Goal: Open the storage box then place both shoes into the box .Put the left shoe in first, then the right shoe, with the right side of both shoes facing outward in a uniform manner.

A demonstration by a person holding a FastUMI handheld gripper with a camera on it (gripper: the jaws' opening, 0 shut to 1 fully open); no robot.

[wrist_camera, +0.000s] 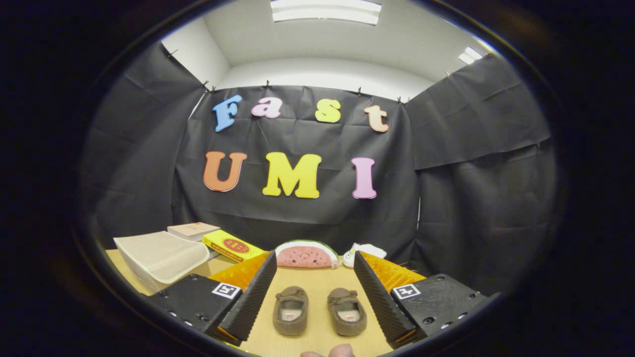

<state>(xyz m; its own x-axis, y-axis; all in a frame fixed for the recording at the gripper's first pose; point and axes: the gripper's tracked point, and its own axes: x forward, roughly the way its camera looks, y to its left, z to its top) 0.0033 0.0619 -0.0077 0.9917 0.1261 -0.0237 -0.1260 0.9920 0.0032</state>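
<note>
Brown and fuzzy, the left shoe [290,311] and the right shoe [346,312] sit side by side on the wooden table [317,282], toes pointing away, each with a small bow across its top and a pale lining showing at the opening. They lie between the two fingers of the gripper [313,295], which stand wide apart and touch neither shoe. A fingertip of a person's hand [328,352] shows at the near edge of the table, just short of the shoes. Off beyond the left finger, the translucent storage box [161,257] rests on the table; whether it is open cannot be told from here. Behind it lie a pale book [192,230] and a yellow packet [233,245]. Against the black cloth wall, beyond the shoes, a watermelon-slice plush [306,255] faces forward, with a small white soft toy [363,252] just beside it.
</note>
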